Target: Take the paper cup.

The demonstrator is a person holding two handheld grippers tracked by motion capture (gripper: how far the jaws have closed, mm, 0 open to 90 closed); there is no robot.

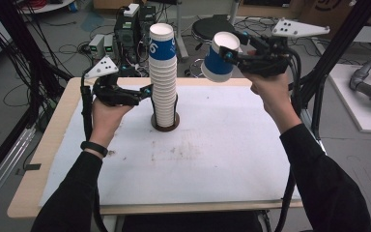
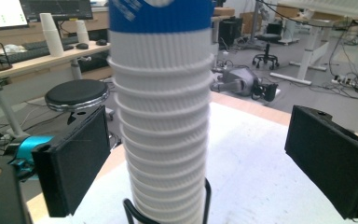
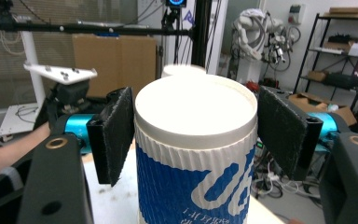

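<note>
The right tool [image 1: 232, 54] grips a single cup [image 1: 221, 57] aloft at one o'clock, seemingly for stacking, while the released left tool [image 1: 147, 92] flanks the cup stack [image 1: 163, 82] mid-bench [image 1: 222, 145], probably steadying.

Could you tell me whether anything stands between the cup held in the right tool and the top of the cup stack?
Nothing visible does. The blue cup in the right tool hangs beside the stack, and the space across to the stack's open top is free.
</note>
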